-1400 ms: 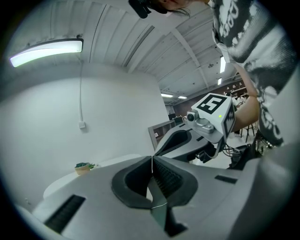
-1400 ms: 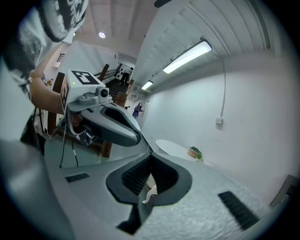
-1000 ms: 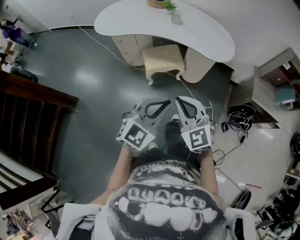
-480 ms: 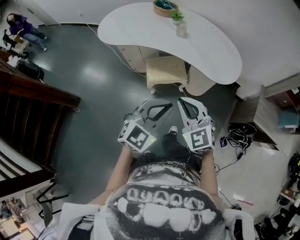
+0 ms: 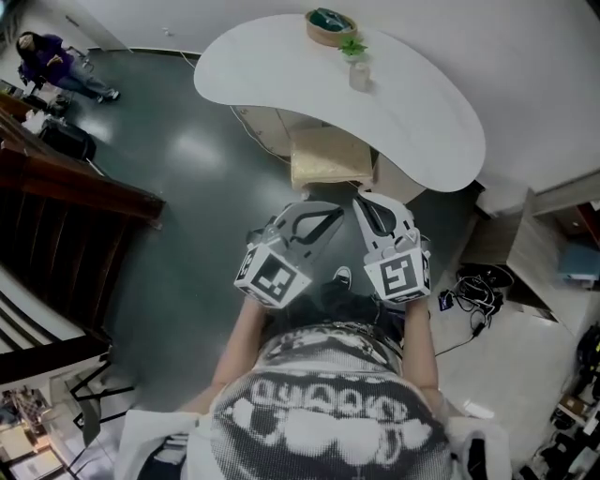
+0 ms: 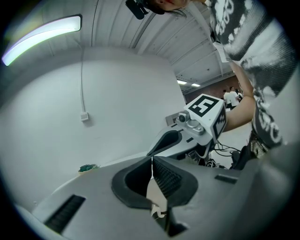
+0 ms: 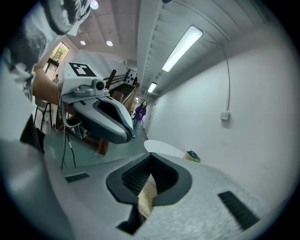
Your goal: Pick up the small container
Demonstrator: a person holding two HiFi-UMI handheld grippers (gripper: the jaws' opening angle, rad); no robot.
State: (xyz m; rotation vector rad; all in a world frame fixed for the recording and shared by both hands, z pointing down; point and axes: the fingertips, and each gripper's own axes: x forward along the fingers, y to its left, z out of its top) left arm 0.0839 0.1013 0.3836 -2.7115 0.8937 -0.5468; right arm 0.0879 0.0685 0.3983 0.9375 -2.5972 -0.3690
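Nearest to me, the left tool [image 5: 319, 214] and the right tool [image 5: 375, 212] sit side by side at waist height, pointing ahead and slightly down. Each one's own view shows its ribbed pads pressed together with nothing between them, so both are closed and empty. Nothing of the task is done yet, as far as I can judge: no grasp, no contact, not even a tool over the target.

Beyond the tips is dark floor [image 5: 187, 178], then a cream stool [image 5: 328, 157] tucked partly under the near edge of a curved white worktop [image 5: 272, 66].

On the far side of that worktop stands what I take to be the small container [image 5: 359, 75], a pale little pot with a green sprig in it, upright. Just beyond it is a round bowl [image 5: 330, 25] with something dark green inside; the two are close, but I cannot tell whether they touch.

What is left is nearly everything: close the gap to the worktop, open one tool, bring it around the container without knocking the bowl, close and lift.
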